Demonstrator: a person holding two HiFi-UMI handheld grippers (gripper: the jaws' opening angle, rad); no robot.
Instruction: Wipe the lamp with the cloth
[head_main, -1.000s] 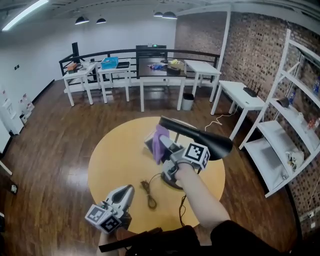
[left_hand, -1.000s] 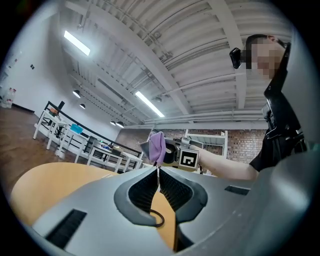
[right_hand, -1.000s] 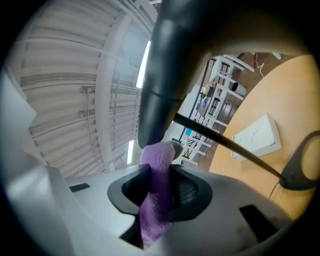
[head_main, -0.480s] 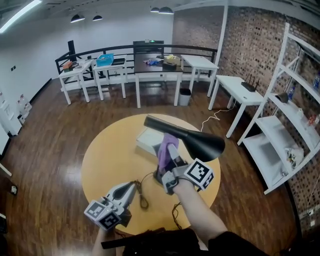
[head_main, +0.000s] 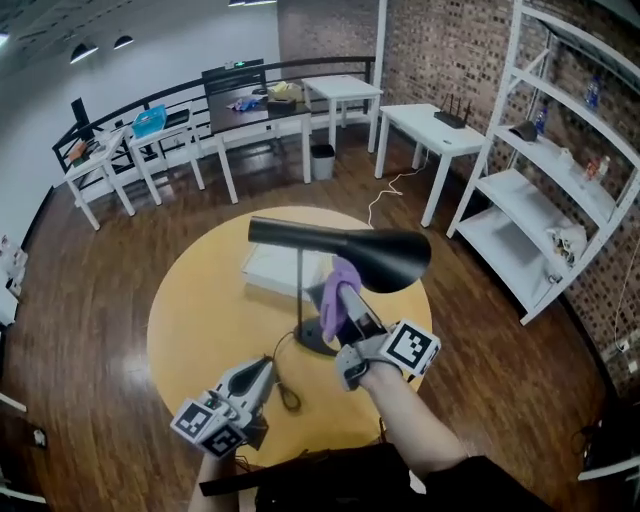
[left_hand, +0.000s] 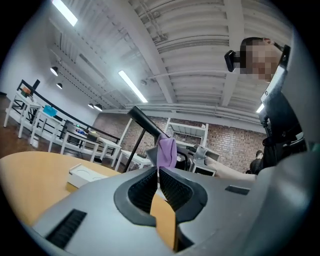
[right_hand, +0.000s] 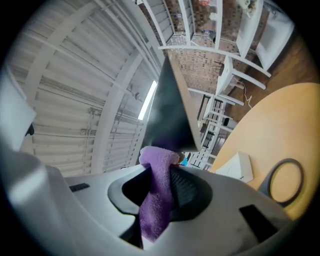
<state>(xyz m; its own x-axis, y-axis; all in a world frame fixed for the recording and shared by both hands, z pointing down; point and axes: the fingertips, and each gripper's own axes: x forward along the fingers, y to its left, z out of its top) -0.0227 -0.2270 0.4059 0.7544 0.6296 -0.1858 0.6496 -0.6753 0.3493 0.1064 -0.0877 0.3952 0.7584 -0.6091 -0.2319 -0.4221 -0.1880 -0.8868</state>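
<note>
A black desk lamp stands on the round table, with its shade (head_main: 388, 258) at the right, a thin pole (head_main: 300, 298) and a round base (head_main: 312, 343). My right gripper (head_main: 346, 296) is shut on a purple cloth (head_main: 336, 292), which it holds up just under the shade's near rim. In the right gripper view the cloth (right_hand: 156, 200) hangs between the jaws and its top touches the dark shade (right_hand: 170, 112). My left gripper (head_main: 258, 377) is shut and empty, low at the table's near edge, left of the base. Its view looks toward the cloth (left_hand: 166, 151).
A flat white box (head_main: 274, 270) lies on the yellow table (head_main: 195, 310) behind the lamp. The lamp's cord (head_main: 287, 388) coils beside the left gripper. White shelves (head_main: 540, 200) stand at the right and white tables (head_main: 430, 125) at the back.
The right gripper has carried the cloth from beside the lamp's arm to under the shade. The left gripper has shifted a little along the near edge, jaws still shut.
</note>
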